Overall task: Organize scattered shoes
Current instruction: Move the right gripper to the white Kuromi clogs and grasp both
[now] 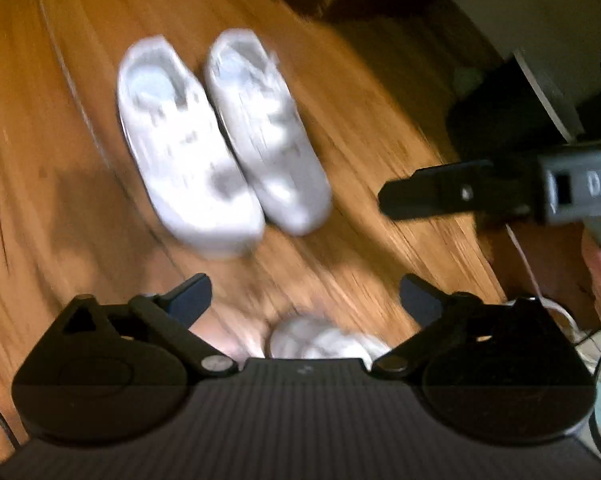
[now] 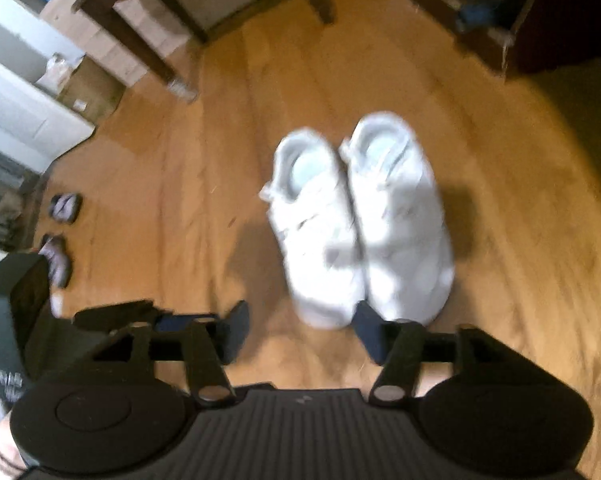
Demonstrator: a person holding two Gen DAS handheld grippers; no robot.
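On the wood floor (image 2: 500,240), L gripper (image 1: 304,300) hung w/ jaws wide & empty, the white sneakers (image 2: 360,224) sat paired side by side mid-floor, toes toward camera, long axes parallel, prob. light, soft-sided, best pinched at heel collar, R gripper (image 2: 300,332) jaws apart, nothing held.

Home room: wood plank floor (image 2: 180,184), dark table legs (image 2: 168,56), cardboard boxes (image 2: 88,92).
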